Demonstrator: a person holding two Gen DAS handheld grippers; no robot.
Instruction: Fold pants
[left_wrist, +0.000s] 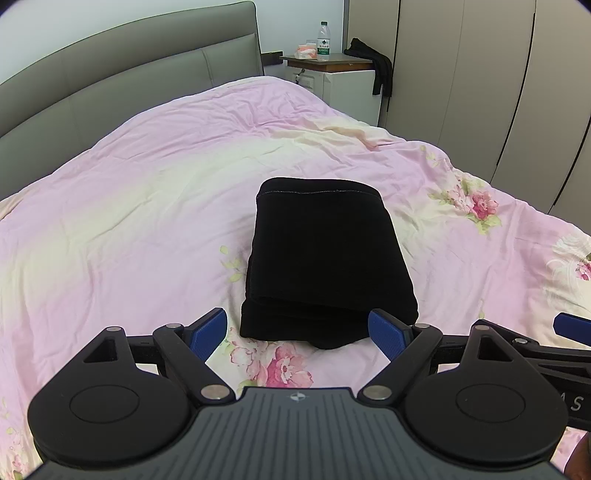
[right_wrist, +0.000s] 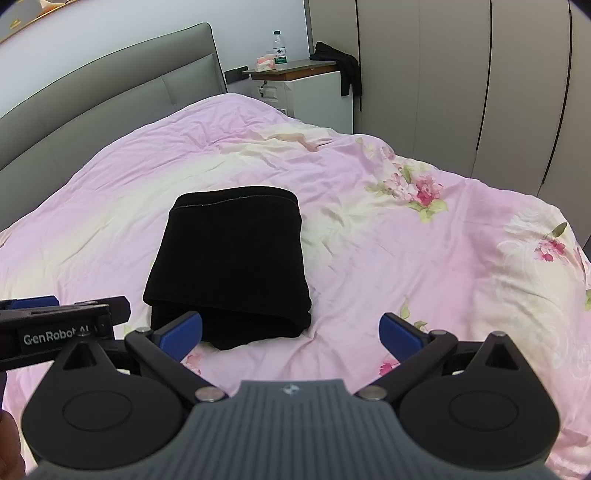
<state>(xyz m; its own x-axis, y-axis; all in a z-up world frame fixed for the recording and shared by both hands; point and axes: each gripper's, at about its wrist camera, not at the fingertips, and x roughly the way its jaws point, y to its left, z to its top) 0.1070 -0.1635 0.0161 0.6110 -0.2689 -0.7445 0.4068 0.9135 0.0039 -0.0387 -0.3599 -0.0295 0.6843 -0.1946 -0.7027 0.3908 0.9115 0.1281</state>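
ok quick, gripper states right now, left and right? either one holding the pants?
Left gripper: open, holding nothing; the folded black pants lie free on the bed.
Right gripper: open, holding nothing, off to the right of the pants.

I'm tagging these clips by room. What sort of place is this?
A bedroom, most likely: a bed with a pink floral duvet and padded grey headboard, a nightstand beside it, and tall wardrobe doors along the wall.
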